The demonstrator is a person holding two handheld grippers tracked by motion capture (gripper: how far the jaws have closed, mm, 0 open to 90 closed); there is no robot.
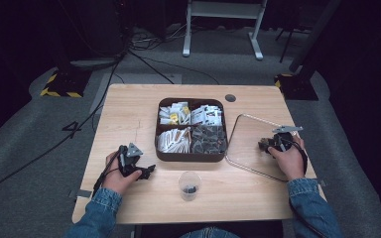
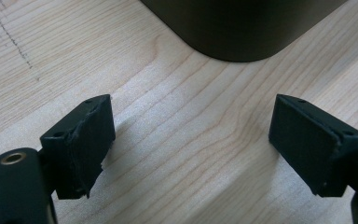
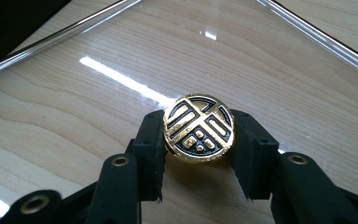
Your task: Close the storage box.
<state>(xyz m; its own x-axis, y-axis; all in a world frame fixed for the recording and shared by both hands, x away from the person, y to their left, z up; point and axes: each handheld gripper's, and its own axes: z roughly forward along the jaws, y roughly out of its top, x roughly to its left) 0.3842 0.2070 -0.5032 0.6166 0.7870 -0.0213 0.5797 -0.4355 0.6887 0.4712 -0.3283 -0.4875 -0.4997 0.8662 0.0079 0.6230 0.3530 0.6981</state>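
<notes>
You can see one sign: a gold pattern of bars and small squares, like a Chinese-style sign, on the black face of the round gold token in your right gripper. You cannot read it as a word. The packets in the tray are too small to read.

Dim, dark-edged room; glare streaks the glossy tray.

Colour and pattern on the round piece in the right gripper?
Gold round piece with black inlay, raised geometric emblem. Clearest in the right gripper view.
</notes>
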